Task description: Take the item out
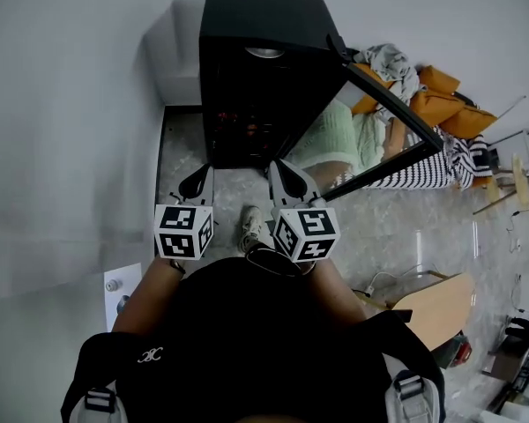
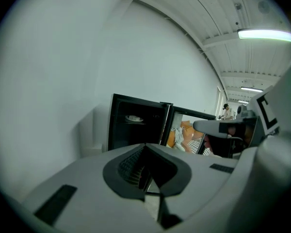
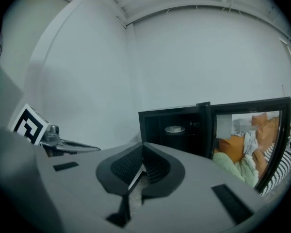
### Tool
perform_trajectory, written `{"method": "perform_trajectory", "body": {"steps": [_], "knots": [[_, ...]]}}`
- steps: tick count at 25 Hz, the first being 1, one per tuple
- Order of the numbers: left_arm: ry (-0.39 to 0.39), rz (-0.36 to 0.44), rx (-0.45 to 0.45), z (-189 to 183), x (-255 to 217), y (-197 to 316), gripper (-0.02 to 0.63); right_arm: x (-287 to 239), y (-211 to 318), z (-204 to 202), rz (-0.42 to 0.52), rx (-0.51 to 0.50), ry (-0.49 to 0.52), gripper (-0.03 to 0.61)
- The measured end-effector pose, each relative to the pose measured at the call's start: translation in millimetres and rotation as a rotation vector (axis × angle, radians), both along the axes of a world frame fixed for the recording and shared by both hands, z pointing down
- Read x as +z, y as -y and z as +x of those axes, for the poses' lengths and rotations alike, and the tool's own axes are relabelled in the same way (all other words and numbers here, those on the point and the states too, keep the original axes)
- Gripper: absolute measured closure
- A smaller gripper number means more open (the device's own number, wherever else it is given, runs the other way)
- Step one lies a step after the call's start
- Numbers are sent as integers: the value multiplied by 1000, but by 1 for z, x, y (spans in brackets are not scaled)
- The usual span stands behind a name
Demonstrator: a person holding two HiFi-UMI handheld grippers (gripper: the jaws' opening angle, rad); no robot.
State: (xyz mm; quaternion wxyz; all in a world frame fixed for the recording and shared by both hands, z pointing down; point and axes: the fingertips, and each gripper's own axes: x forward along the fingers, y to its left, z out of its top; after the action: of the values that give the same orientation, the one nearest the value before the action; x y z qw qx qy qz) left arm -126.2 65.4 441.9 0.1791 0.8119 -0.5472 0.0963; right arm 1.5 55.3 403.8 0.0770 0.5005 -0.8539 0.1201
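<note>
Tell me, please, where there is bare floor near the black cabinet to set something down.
Bare floor lies before the open cabinet, up to the shoe, and in a narrow strip between cabinet and wall. Behind the glass door, bags and clothes crowd it.

Soft, even indoor light. A ceiling lamp [image 2: 264, 34] glares at two o'clock. Fisheye bending and dark corners; the cabinet [image 1: 247, 77] interior is murky.
</note>
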Motion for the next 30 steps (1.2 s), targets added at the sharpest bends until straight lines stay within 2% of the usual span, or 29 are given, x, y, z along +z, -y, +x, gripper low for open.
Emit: {"method": "perform_trajectory", "body": {"steps": [6, 12, 18, 20, 26, 30], "knots": [[16, -4, -5, 20, -2, 58, 612, 2, 60, 20, -7, -9, -6, 571], [-3, -74, -37, 45, 13, 121, 612, 0, 110, 35, 15, -60, -37, 571], [-22, -103, -58, 72, 20, 173, 612, 4, 147, 53, 5, -112, -45, 571], [-85, -118, -88, 78, 24, 194, 612, 7, 160, 61, -1, -125, -44, 571], [-453, -202, -215, 87, 35, 243, 612, 10, 183, 77, 0, -172, -72, 571], [-611, -186, -206, 90, 40, 263, 612, 12, 189, 77, -7, -187, -68, 571]]}}
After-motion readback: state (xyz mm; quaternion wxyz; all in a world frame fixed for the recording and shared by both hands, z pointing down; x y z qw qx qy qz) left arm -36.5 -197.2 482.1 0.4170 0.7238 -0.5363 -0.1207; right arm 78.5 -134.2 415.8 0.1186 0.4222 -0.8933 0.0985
